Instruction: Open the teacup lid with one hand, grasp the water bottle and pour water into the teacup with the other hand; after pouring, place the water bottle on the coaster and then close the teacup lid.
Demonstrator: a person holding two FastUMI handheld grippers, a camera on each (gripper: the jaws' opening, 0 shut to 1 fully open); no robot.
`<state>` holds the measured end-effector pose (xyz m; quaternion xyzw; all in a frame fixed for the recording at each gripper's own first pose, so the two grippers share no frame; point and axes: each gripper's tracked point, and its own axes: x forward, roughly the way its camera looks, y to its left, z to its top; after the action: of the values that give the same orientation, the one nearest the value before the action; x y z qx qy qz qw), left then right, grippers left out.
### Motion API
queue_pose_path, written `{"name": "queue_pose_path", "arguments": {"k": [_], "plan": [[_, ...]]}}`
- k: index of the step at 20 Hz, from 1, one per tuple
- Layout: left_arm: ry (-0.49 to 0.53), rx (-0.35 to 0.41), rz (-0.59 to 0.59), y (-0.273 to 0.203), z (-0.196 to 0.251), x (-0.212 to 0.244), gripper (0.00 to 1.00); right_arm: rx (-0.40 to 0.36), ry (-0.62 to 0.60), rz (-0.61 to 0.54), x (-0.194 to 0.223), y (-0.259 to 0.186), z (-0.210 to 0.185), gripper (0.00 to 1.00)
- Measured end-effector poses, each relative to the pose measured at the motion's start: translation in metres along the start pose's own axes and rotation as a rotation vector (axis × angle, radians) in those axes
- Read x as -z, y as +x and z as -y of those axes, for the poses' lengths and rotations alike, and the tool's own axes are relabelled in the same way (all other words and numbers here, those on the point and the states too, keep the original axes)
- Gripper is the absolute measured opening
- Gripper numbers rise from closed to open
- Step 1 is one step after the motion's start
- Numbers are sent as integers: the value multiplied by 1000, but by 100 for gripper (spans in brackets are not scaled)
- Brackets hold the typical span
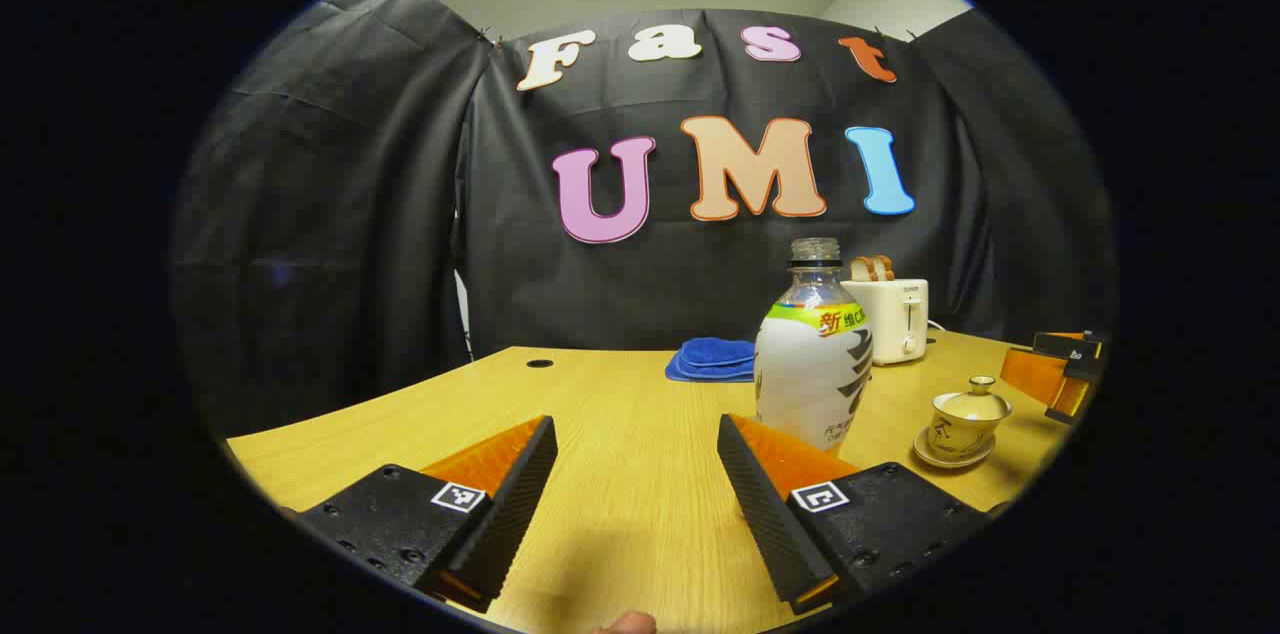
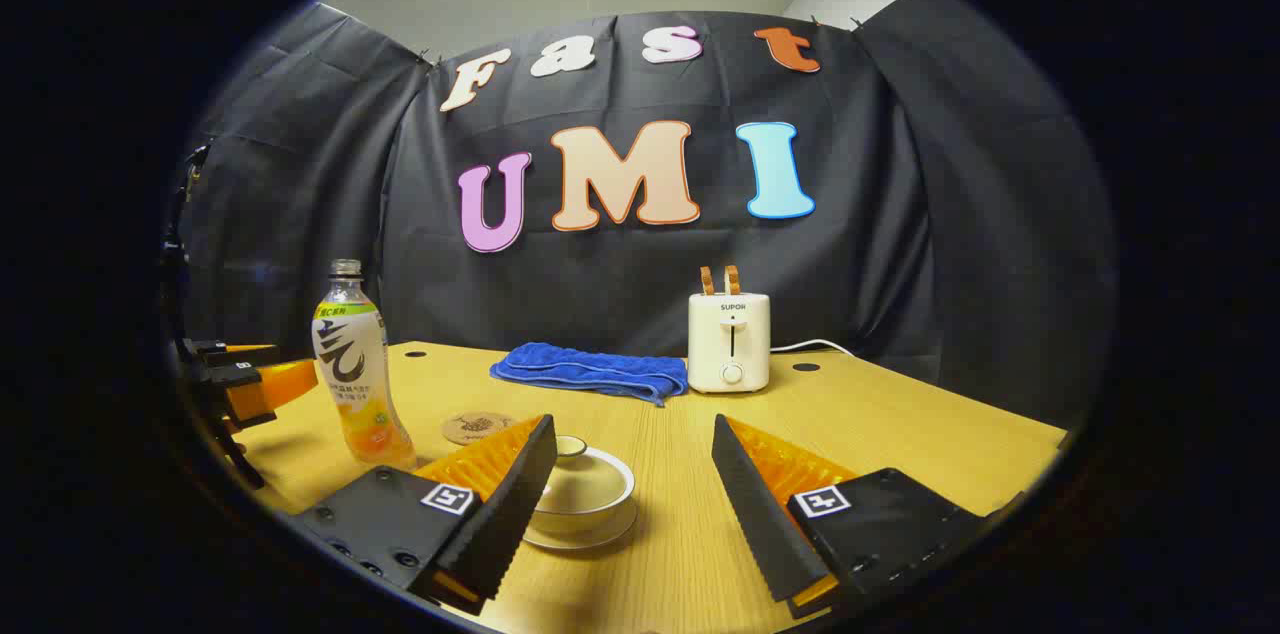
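Note:
An uncapped water bottle [image 1: 815, 354] with a white label stands upright on the table, just beyond my left gripper's right finger. My left gripper [image 1: 637, 459] is open with nothing between its fingers. The lidded teacup [image 1: 968, 417] rests on its saucer to the right of the bottle. In the right gripper view the teacup [image 2: 585, 486] sits close, partly behind the left finger of my open right gripper [image 2: 632, 469]. The bottle [image 2: 355, 369] stands at the left, and a round coaster [image 2: 477, 427] lies between bottle and cup. The other gripper [image 2: 245, 379] shows at the far left.
A white toaster [image 2: 730, 341] with two slices stands at the back of the wooden table [image 2: 900, 424]. A folded blue cloth [image 2: 590, 369] lies beside it. The right gripper [image 1: 1060, 374] shows at the right edge of the left gripper view.

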<state>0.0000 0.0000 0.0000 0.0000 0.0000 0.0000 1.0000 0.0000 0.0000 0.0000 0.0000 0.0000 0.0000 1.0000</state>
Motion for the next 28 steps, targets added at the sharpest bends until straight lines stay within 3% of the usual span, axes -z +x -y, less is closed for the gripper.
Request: {"name": "queue_pose_path", "arguments": {"k": [3,4,5,8,20,21,23,28], "plan": [[2,-1,1,-3,-6,-1,95,0,0,0,0,0,0,96],[1,-8,2,-1,-4,-2,95,1,1,0,0,0,0,100],[3,-13,0,0,-3,-3,95,1,0,1,0,0,0,96],[2,-26,-2,0,-4,-4,95,1,1,1,0,0,-1,99],[0,-49,-3,3,-4,-4,95,3,1,2,1,0,-1,96],[0,-50,-3,4,-4,-5,95,3,1,2,1,0,-1,100],[0,-50,-2,4,-5,-4,95,4,1,2,1,0,-2,96],[0,-54,-2,5,-5,-3,95,-10,2,1,1,1,-4,97]]}}
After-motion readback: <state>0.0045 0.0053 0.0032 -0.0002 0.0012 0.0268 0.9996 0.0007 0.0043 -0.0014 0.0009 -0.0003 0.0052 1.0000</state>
